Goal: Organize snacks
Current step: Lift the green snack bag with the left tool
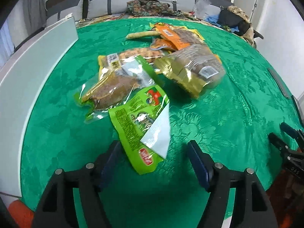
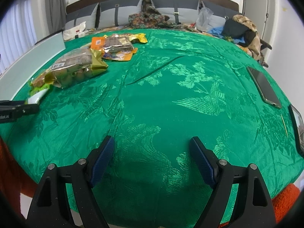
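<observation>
Left wrist view: left hand-held gripper point(image 1: 153, 152) spread, nothing pinched, its fingertips straddling the near end of a green snack packet point(image 1: 140, 131) lying on the green tabletop point(image 1: 218, 117); rest of the snack pile sits at 12 o'clock of it, gold bag point(image 1: 191, 70) at 1 o'clock, grey board point(image 1: 36, 68) at 10 o'clock. Right wrist view: right hand-held gripper point(image 2: 152, 144) spread and empty over bare cloth, snack pile point(image 2: 83, 60) at 10–11 o'clock, phone point(image 2: 264, 87) at 2 o'clock.

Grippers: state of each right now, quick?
Left gripper: open, the green snack packet lies between its fingers, not gripped.
Right gripper: open, empty, over the green cloth.
</observation>
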A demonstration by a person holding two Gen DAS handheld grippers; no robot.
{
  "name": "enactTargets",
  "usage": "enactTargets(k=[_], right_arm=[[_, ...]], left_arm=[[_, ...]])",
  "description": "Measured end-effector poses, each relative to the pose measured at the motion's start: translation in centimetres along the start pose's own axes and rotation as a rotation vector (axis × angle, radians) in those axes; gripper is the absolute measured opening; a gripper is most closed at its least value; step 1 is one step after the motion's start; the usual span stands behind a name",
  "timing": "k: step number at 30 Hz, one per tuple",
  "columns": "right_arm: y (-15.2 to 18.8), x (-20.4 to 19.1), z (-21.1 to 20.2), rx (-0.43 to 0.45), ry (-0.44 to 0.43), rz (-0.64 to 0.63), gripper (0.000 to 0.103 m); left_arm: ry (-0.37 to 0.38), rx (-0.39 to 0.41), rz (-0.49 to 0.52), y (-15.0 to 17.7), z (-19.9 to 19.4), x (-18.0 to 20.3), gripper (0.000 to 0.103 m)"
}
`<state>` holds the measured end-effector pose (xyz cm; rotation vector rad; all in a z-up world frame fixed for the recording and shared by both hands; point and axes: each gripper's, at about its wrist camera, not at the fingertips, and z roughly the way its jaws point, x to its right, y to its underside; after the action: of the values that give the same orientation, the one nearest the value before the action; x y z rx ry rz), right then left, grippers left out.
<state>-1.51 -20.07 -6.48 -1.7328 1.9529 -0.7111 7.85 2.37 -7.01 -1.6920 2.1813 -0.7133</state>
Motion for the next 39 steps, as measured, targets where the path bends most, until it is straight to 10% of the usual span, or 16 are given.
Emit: enactTargets(k=[22,33,39], right_arm=[[0.2,-0.1,-0.1,0.015,0.0,0.003,0.085],[0.3,-0.1,-0.1,0.02,0.002,0.005,0.085],[0.3,-0.1,-0.2,0.022,0.003,0.006,0.085]], left_arm=[[-0.035,-0.003,0.048,0.6,0.4,0.5,0.093],[0.07,0.027,-0.122,0.0,-1.5,-3.5,0.092],[-0.016,-0.032,-0.065,-2.2,0.5,-1.5,0.091]])
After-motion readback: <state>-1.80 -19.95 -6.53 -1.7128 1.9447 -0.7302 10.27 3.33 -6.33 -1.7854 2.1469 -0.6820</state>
